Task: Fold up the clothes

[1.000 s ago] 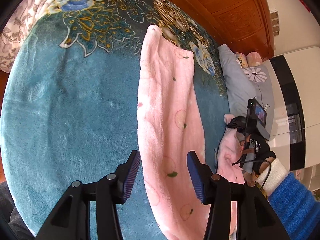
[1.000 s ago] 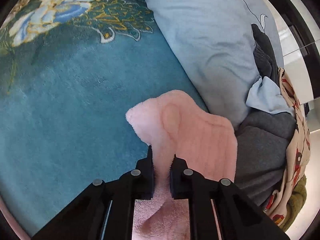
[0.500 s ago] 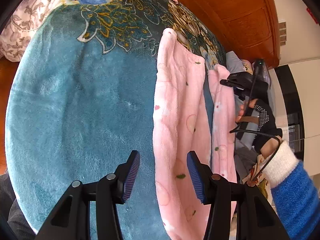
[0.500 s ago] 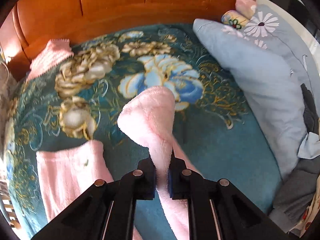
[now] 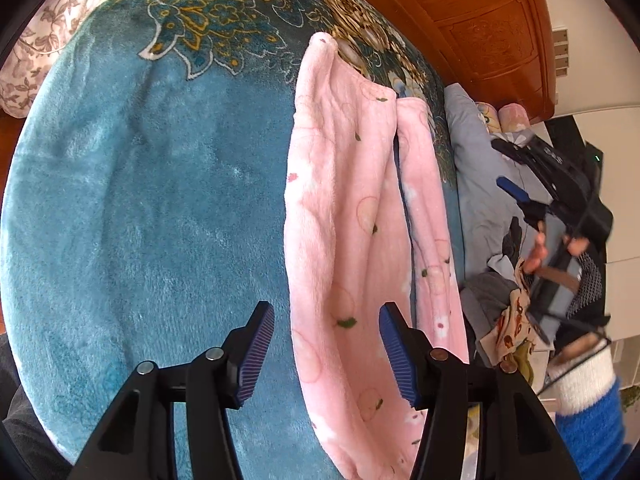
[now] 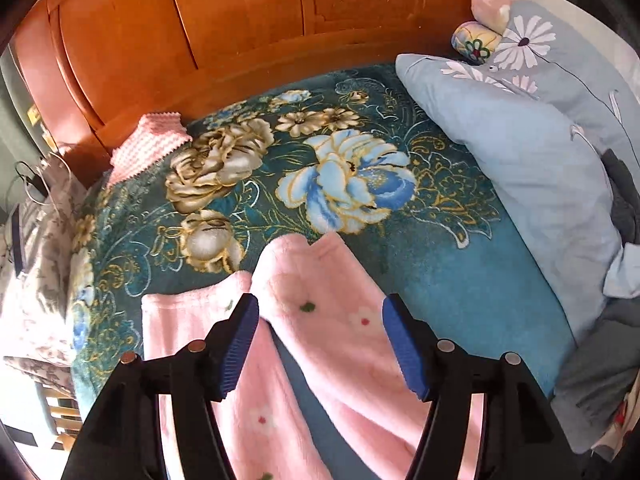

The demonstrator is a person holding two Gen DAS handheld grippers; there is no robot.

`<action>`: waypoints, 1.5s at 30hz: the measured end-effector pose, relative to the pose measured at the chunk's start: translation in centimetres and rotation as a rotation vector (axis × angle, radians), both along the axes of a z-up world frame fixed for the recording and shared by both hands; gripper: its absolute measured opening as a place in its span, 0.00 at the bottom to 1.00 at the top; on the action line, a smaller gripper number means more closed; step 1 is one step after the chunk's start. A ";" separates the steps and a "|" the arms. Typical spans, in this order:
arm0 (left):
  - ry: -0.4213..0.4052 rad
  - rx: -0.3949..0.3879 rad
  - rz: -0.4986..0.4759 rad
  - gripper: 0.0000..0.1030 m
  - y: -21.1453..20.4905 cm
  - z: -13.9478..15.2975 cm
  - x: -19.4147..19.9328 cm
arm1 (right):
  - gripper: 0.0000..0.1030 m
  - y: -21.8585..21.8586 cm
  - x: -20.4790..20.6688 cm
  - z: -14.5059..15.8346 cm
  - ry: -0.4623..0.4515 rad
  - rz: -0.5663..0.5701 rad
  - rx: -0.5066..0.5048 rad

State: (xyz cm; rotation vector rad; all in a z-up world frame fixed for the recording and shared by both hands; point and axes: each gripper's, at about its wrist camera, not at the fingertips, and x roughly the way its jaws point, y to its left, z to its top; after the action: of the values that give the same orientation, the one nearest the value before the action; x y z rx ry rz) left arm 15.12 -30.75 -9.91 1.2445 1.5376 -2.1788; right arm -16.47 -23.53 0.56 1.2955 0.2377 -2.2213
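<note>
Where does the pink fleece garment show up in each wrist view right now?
Left wrist: pink fleece garment runs from upper centre down to the bottom, right of middle.
Right wrist: its two ends lie at lower centre, between the open fingers.
Shared landmark: the wooden headboard beyond the teal floral blanket.

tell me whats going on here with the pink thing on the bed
A person with a two-finger gripper in each hand is folding a pink fleece garment laid out on a teal floral blanket. Its two long parts lie side by side, ends toward the wooden headboard. Both the left gripper and the right gripper are open above the fabric, gripping nothing. A pale blue pillow lies to the right.
</note>
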 end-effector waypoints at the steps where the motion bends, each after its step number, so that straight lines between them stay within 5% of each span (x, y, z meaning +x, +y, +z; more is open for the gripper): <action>1: -0.004 -0.003 -0.007 0.57 0.4 0.1 0.1 | 0.64 2.2 1.2 0.1 -0.015 -0.007 -0.003; 8: -0.039 -0.007 -0.071 0.59 3.5 0.0 0.8 | 0.64 19.4 11.1 -1.6 -0.135 -0.093 0.087; 17: -0.102 0.014 -0.124 0.59 8.0 -1.0 1.3 | 0.64 39.5 23.3 -2.3 -0.328 -0.390 0.119; 20: -0.109 -0.001 -0.129 0.59 8.5 -0.6 1.6 | 0.64 42.5 26.4 -1.7 -0.322 -0.404 0.171; 30: -0.082 -0.011 -0.129 0.59 9.5 0.2 2.9 | 0.64 54.6 36.4 -1.9 -0.455 -0.719 0.078; 34: -0.064 -0.044 -0.180 0.59 10.7 1.0 3.3 | 0.64 53.5 39.6 -6.5 -0.596 -0.689 0.045; 39: -0.061 -0.066 -0.207 0.59 11.7 1.3 4.9 | 0.64 51.5 38.7 -8.5 -0.515 -0.637 0.081; 45: -0.004 -0.072 -0.188 0.59 11.5 2.6 6.1 | 0.62 51.7 36.1 -8.2 -0.457 -0.742 0.041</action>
State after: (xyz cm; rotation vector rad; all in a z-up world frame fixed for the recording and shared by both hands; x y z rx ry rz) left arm 21.19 -19.24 -7.35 1.4207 1.3770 -2.3205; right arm 19.66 28.20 -7.62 2.1154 -0.4436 -2.3813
